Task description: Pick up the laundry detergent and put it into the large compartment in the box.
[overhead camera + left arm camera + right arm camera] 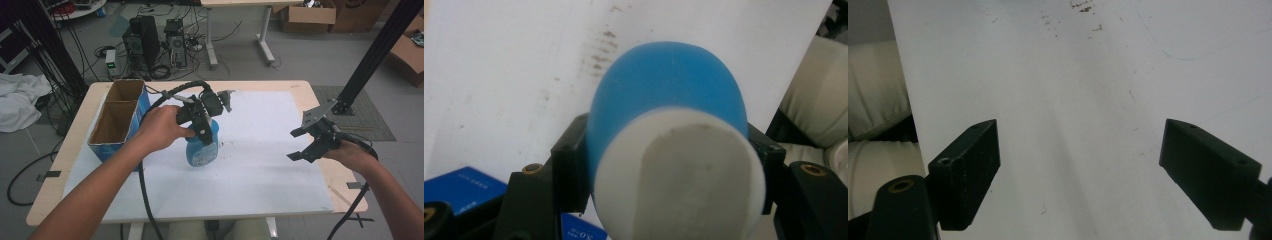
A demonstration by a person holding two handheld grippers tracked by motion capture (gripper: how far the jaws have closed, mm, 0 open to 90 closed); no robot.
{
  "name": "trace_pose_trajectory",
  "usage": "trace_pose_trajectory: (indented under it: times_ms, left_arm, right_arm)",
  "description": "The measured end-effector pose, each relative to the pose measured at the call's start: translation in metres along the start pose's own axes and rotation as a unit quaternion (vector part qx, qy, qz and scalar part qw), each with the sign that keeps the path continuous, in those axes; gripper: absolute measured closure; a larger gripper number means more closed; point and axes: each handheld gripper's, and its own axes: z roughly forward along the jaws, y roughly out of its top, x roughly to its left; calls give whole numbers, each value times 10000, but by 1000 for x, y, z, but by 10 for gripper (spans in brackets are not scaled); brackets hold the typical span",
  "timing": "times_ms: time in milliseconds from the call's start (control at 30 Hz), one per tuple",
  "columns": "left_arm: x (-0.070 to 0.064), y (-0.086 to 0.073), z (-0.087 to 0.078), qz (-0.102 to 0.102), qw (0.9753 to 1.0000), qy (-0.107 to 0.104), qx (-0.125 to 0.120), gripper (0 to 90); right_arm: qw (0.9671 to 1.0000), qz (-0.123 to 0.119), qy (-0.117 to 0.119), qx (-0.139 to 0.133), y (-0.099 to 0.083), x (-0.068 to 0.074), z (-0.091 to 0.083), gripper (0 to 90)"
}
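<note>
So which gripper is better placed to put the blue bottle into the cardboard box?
Left. The left gripper is shut on the bottle, and the box stands just beside it on that side. The right gripper is open, holds nothing and is far across the table.

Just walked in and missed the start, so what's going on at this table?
A person works with two handheld grippers. The left gripper is shut on a blue bottle with a white cap, beside a blue cardboard box with two open compartments. The right gripper is open over the white mat, holding nothing.
</note>
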Motion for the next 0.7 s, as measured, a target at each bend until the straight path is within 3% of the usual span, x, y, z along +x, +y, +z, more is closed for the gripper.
trace_pose_trajectory:
  times_ms: [100, 133, 167, 300, 400, 567, 667, 700]
  left_arm:
    - [8, -3, -22, -328, 9994, 69, -62, 379]
    - [8, -3, -22, -328, 9994, 69, -62, 379]
    - [15, -5, -35, -554, 9983, 107, -135, 379]
    - [25, -8, -61, -904, 9954, 197, -242, 379]
    - [33, -11, -79, -1229, 9915, 278, -316, 379]
    - [48, -21, -104, -1872, 9802, 459, -449, 379]
    - [57, -27, -114, -2205, 9726, 572, -469, 379]
    - [61, -31, -118, -2357, 9687, 627, -467, 379]
  right_arm:
    - [10000, -9, -12, 10, 1, 0, 0, 164]
    - [10000, -9, -12, 10, 1, 0, 0, 164]
    - [10000, -16, -5, 4, 2, 0, 1, 165]
    - [10000, -45, -2, 9, 5, 0, 2, 165]
    - [10000, -78, 9, 15, 6, 0, 3, 165]
    - [9999, -100, 12, 21, 7, 0, 4, 165]
    - [9999, -98, 19, 38, 6, -1, 5, 165]
    - [9999, -105, 17, 39, 5, -2, 5, 165]
